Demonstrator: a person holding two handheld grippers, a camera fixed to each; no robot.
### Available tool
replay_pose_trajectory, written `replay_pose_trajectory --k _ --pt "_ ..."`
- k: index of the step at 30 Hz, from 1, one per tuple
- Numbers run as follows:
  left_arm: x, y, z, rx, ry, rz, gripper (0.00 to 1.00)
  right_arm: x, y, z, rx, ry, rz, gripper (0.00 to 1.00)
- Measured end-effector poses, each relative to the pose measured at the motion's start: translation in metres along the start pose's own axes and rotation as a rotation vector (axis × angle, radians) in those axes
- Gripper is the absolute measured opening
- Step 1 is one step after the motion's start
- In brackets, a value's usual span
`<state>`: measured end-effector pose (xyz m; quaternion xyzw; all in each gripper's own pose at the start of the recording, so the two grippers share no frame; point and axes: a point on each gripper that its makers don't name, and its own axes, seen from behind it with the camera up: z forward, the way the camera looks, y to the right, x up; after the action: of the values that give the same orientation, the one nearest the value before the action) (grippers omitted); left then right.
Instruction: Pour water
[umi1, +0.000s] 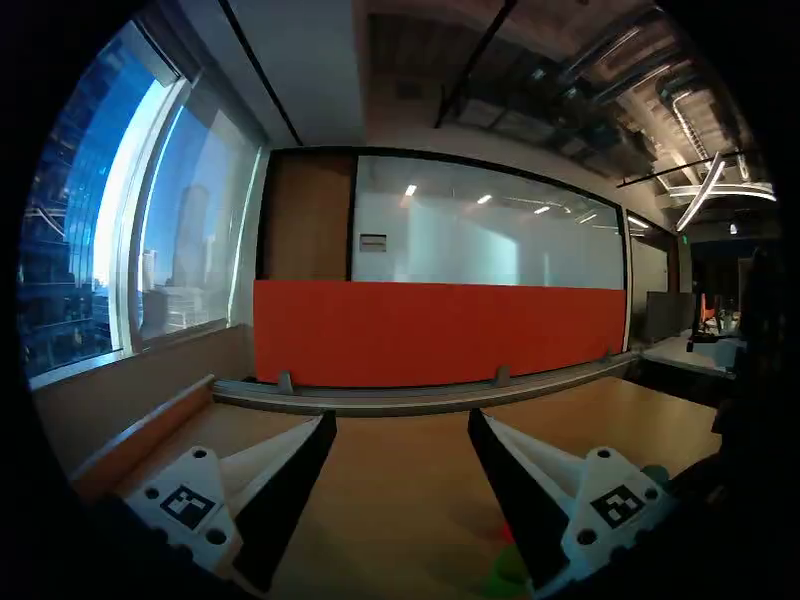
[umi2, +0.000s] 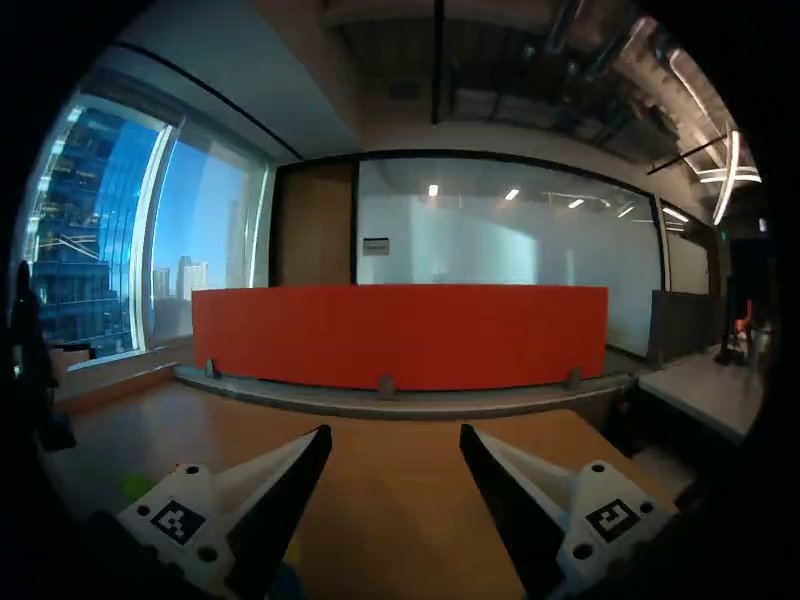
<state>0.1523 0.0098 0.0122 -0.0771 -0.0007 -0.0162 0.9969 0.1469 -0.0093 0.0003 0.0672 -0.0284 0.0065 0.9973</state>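
Note:
My left gripper (umi1: 402, 425) is open above the wooden desk (umi1: 400, 490), nothing between its fingers. A green object (umi1: 505, 572) with a bit of red beside it peeks out at the bottom of the left gripper view, under the right finger. My right gripper (umi2: 395, 435) is also open over the same desk (umi2: 400, 480), its fingers holding nothing. In the right gripper view a small green thing (umi2: 136, 486) lies on the desk at the left, and a bit of blue and yellow (umi2: 288, 570) shows under the left finger. I cannot tell what these are.
An orange divider panel (umi1: 440, 335) on a grey rail stands along the desk's far edge. Large windows (umi1: 120, 240) lie to the left. Another desk (umi2: 710, 390) is off to the right, and a dark shape (umi2: 30, 350) stands at the far left.

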Motion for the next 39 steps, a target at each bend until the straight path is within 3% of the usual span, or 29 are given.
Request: replay_pose_trajectory --k 5,11,17,23,29,39 --pt "0.028 0.006 -0.001 -0.051 0.014 0.0 0.98 0.024 -0.004 -0.003 0.035 -0.003 0.035 0.99" --pt "0.033 0.011 -0.005 -0.106 0.002 -0.001 0.98 0.023 -0.005 -0.005 0.078 -0.019 0.048 0.99" --pt "0.039 0.024 -0.009 -0.186 -0.01 0.027 0.98 0.022 -0.027 -0.012 0.203 -0.036 0.036 0.99" --pt "0.051 0.044 -0.017 -0.289 0.003 0.048 0.98 0.041 -0.052 -0.022 0.35 -0.011 0.037 0.99" --pt "0.046 0.061 -0.024 -0.397 -0.026 0.047 0.98 0.042 -0.067 -0.03 0.433 -0.037 0.005 0.99" --pt "0.017 0.074 -0.031 -0.492 -0.127 0.085 0.98 0.022 -0.082 -0.038 0.515 -0.143 -0.045 0.99"
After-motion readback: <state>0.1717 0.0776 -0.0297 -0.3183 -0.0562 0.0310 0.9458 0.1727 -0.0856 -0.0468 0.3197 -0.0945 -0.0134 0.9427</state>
